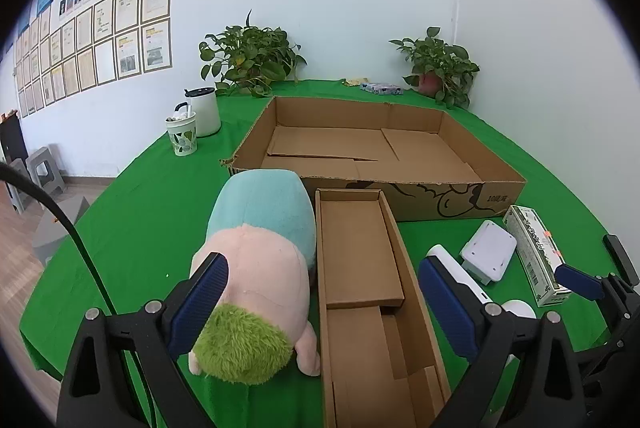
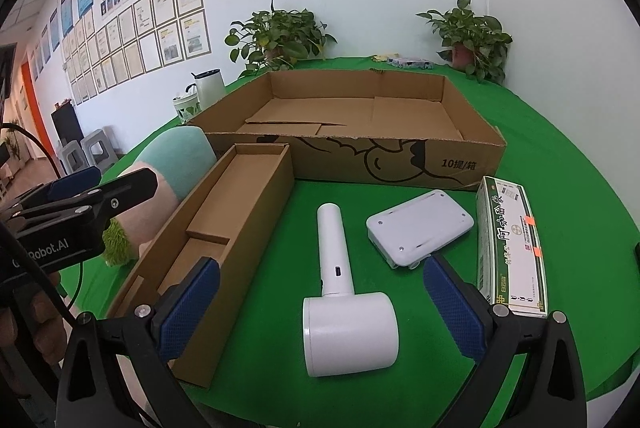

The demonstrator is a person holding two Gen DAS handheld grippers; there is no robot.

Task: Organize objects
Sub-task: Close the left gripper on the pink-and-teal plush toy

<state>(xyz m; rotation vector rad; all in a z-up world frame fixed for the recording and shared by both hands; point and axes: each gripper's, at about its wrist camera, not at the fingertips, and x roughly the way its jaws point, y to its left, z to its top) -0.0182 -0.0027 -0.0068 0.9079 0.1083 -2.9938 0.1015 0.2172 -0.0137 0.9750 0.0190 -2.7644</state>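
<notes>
A plush toy (image 1: 256, 268) with a teal body, pink head and green tuft lies on the green table, left of a narrow open cardboard box (image 1: 360, 268). My left gripper (image 1: 323, 266) hangs open above both, holding nothing. Its body (image 2: 80, 204) shows at the left edge of the right wrist view. My right gripper (image 2: 320, 268) stands open over a white hammer-shaped device (image 2: 344, 312), not touching it. To the right lie a flat white device (image 2: 420, 228) and a green-and-white carton (image 2: 510, 244). Behind them stands a large shallow cardboard box (image 2: 400, 160), open on top.
A white kettle (image 1: 206, 110) and a patterned cup (image 1: 182, 136) stand at the back left. Two potted plants (image 1: 252, 56) (image 1: 440, 68) and a small packet (image 1: 380, 88) are along the wall. The table edge curves close on the left.
</notes>
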